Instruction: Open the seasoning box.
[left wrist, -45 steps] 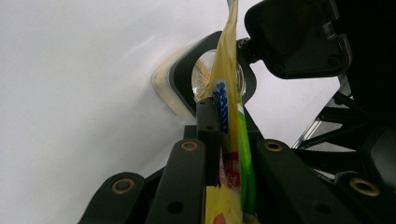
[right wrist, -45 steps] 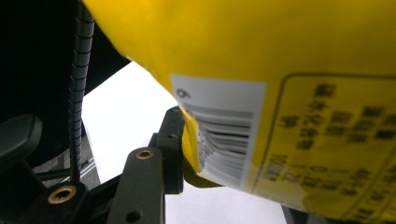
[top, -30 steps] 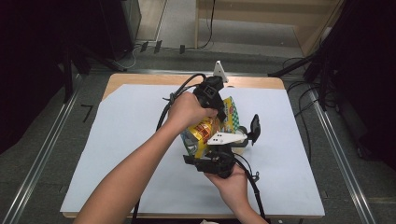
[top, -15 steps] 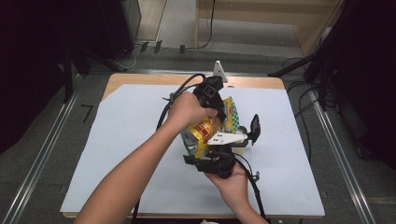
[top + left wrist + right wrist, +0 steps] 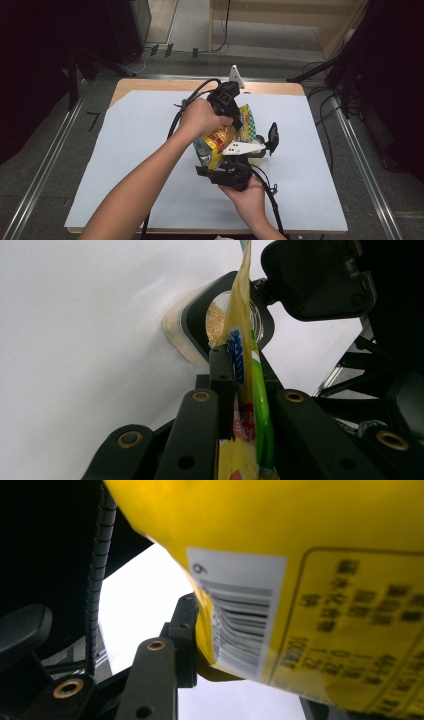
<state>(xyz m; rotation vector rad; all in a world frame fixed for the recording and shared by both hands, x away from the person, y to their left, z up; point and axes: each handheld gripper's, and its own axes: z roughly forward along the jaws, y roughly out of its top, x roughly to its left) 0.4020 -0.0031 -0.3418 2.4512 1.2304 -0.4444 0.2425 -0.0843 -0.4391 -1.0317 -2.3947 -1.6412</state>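
A yellow snack bag (image 5: pixel 218 139) hangs tilted over the middle of the white-covered table, held between both grippers. My left gripper (image 5: pixel 234 120) comes from above and is shut on the bag's thin sealed edge (image 5: pixel 246 390). My right gripper (image 5: pixel 222 159) comes from below and is shut on the bag's lower part, next to its barcode (image 5: pixel 240 625). Under the bag's edge stands a small clear container (image 5: pixel 220 322) with a black rim and beige grains inside. Its black lid (image 5: pixel 320 275) stands flipped open (image 5: pixel 272 137).
The white sheet (image 5: pixel 135 150) covers most of the wooden table, with wood bare at the far edge (image 5: pixel 150 85). A small white three-cornered piece (image 5: pixel 235 77) stands at the back edge. Cables trail from both grippers. Metal rails (image 5: pixel 50 160) run along the sides.
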